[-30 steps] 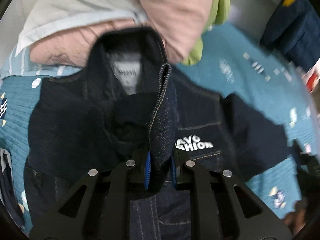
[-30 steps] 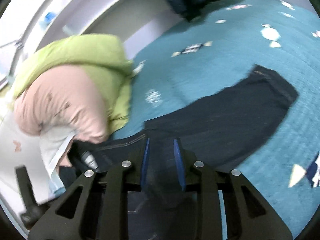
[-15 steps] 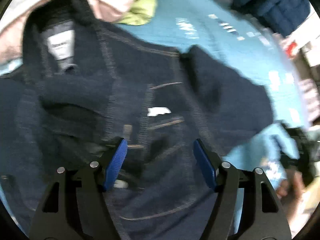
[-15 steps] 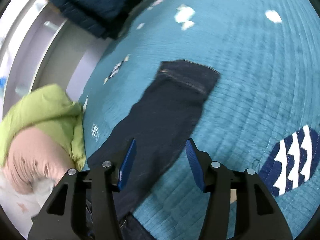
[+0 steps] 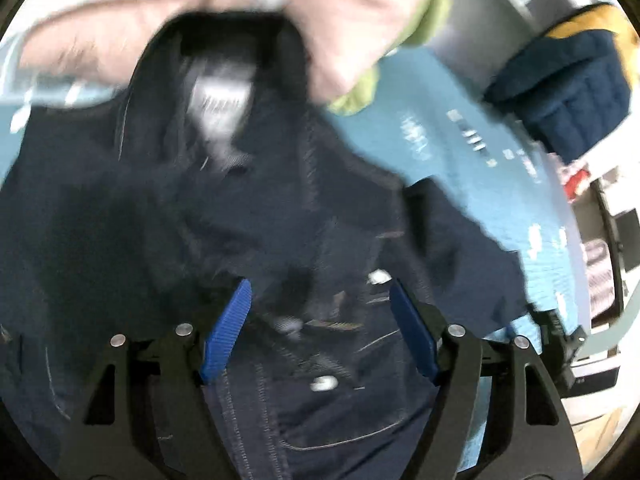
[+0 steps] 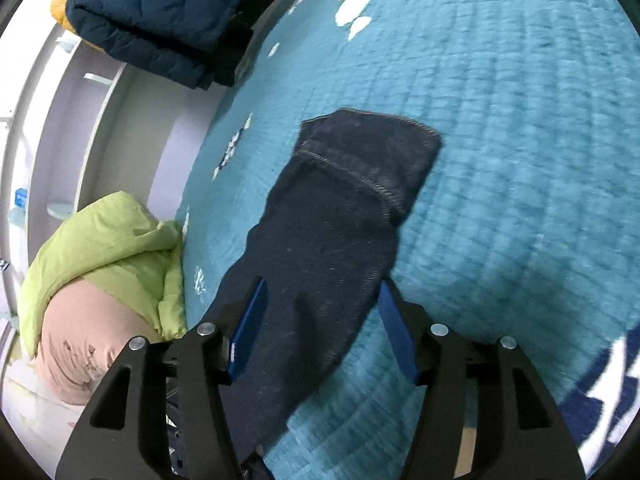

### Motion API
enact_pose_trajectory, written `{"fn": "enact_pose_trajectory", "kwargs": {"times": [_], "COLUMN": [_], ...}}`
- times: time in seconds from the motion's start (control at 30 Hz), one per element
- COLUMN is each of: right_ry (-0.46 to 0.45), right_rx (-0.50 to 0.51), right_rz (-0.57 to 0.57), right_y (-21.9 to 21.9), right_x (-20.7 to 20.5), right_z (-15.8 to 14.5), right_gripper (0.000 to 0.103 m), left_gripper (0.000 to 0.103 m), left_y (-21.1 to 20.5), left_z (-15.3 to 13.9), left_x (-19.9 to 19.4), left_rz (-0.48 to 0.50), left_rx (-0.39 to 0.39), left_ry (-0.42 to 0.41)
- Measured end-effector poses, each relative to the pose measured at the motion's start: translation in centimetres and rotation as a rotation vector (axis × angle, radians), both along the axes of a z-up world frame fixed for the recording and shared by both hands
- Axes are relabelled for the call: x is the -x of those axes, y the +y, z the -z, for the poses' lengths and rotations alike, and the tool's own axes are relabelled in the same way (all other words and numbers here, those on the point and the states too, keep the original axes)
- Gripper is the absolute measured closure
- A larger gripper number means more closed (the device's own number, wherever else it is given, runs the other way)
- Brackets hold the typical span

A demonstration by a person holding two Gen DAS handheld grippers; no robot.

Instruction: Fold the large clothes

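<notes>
The dark jacket (image 5: 304, 240) lay spread on the blue bedspread (image 6: 520, 160), its sleeve (image 6: 340, 216) stretched toward the far edge, while the left gripper (image 5: 320, 312) and right gripper (image 6: 320, 320), both wide apart, seemingly held nothing.

Jacket (image 5: 304, 216) lies flat on the quilt (image 6: 520, 120), collar at the far end against the pile of bedding (image 5: 344, 20), one sleeve (image 6: 340, 208) stretched out sideways over the quilt. Left gripper (image 5: 320, 320) hangs over the jacket front, right gripper (image 6: 320, 316) over the sleeve, both spread wide. Folded coats (image 6: 168, 16) sit at the quilt's far edge, well apart from the jacket.
</notes>
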State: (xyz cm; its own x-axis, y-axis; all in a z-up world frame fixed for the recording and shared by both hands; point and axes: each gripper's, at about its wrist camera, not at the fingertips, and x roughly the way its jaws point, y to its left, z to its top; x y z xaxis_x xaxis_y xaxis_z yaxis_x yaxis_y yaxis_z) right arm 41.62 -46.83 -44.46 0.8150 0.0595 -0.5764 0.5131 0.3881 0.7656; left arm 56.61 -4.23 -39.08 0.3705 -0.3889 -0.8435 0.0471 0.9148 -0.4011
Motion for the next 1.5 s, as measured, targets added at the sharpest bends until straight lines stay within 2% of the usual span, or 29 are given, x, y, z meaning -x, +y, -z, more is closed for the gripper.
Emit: {"fn": "enact_pose_trajectory", "kwargs": {"times": [0.07, 0.1, 0.13, 0.17, 0.23, 0.27, 0.33, 0.43, 0.53, 0.57, 0.67, 0.77, 0.9, 1.0, 1.07, 1.1, 1.17, 1.2, 1.27, 1.3, 1.33, 1.4, 1.5], "right_ry": [-0.055, -0.078, -0.087, -0.104, -0.143, -0.158, -0.192, -0.265, -0.342, -0.370, -0.444, -0.510, -0.528, -0.479, -0.410, -0.342, -0.124, -0.072, -0.063, -0.060, -0.049, -0.106, -0.182], "right_rx": [0.002, 0.002, 0.002, -0.002, -0.008, 0.008, 0.059, 0.156, 0.235, 0.250, 0.294, 0.308, 0.301, 0.341, 0.399, 0.432, 0.518, 0.524, 0.489, 0.482, 0.492, 0.510, 0.462], "right_rz": [0.001, 0.007, 0.012, 0.017, 0.029, 0.029, 0.023, -0.038, -0.122, -0.156, -0.279, -0.427, -0.682, -0.903, -1.022, -1.095, -1.217, -1.230, -1.228, -1.225, -1.211, -1.182, -1.160], "right_y": [0.1, 0.1, 0.1, 0.1, 0.1, 0.3, 1.0, 3.3, 6.8, 8.1, 13.0, 18.9, 28.9, 37.0, 41.6, 43.9, 47.5, 47.8, 47.3, 47.1, 46.7, 45.8, 43.9], "right_x": [-0.1, 0.0, 0.1, 0.1, 0.4, 0.5, 0.2, -1.1, -2.6, -3.0, -4.2, -5.3, -7.3, -8.2, -8.3, -8.4, -9.2, -9.5, -9.6, -9.7, -9.8, -9.1, -8.3], "right_z": [0.2, 0.3, 0.3, 0.3, 0.0, -0.6, -2.4, -6.0, -9.8, -11.0, -14.1, -16.1, -16.2, -13.9, -11.6, -10.0, -5.6, -4.3, -3.8, -4.2, -5.0, -6.7, -9.9], "right_gripper": [0.047, 0.050, 0.060, 0.065, 0.090, 0.095, 0.098, 0.099, 0.099, 0.099, 0.099, 0.099, 0.099, 0.099, 0.096, 0.095, 0.085, 0.082, 0.079, 0.073, 0.056, 0.043, 0.036], "left_gripper": [0.030, 0.030, 0.030, 0.027, 0.024, 0.024, 0.024, 0.024, 0.024, 0.024, 0.023, 0.023, 0.023, 0.023, 0.023, 0.023, 0.023, 0.023, 0.023, 0.023, 0.023, 0.023, 0.023], "left_y": [-0.3, -0.9, -1.5, -2.0, -3.6, -4.0, -3.8, -1.6, 1.2, 1.3, 5.2, 10.4, 16.2, 20.2, 22.3, 23.3, 25.3, 25.9, 26.4, 26.5, 26.5, 26.3, 24.8], "left_z": [1.4, 2.1, 2.4, 2.5, 2.6, 2.7, 2.7, 1.6, -0.4, -0.9, -3.0, -4.9, -5.4, -4.9, -4.2, -4.1, -3.4, -3.4, -3.1, -3.2, -3.3, -3.4, -3.8], "left_x": [-0.1, -0.2, -0.3, -0.3, -0.1, 0.0, -0.3, -0.4, 0.1, 0.1, 0.9, 2.0, 3.0, 4.4, 5.1, 5.4, 6.1, 6.5, 6.8, 7.0, 7.0, 7.0, 6.4], "left_rz": [0.021, 0.037, 0.046, 0.055, 0.106, 0.127, 0.145, 0.117, 0.081, 0.073, 0.001, -0.115, -0.246, -0.338, -0.413, -0.430, -0.462, -0.470, -0.473, -0.469, -0.462, -0.453, -0.419], "left_rx": [-0.021, -0.061, -0.096, -0.119, -0.206, -0.224, -0.215, -0.057, 0.053, 0.060, 0.075, 0.077, 0.036, 0.035, 0.024, 0.032, 0.058, 0.058, 0.052, 0.051, 0.050, 0.048, 0.044], "left_ry": [0.035, 0.048, 0.040, 0.034, 0.015, 0.007, 0.002, 0.000, -0.035, -0.048, -0.097, -0.143, -0.141, -0.122, -0.114, -0.107, -0.074, -0.068, -0.064, -0.068, -0.072, -0.079, -0.098]}}
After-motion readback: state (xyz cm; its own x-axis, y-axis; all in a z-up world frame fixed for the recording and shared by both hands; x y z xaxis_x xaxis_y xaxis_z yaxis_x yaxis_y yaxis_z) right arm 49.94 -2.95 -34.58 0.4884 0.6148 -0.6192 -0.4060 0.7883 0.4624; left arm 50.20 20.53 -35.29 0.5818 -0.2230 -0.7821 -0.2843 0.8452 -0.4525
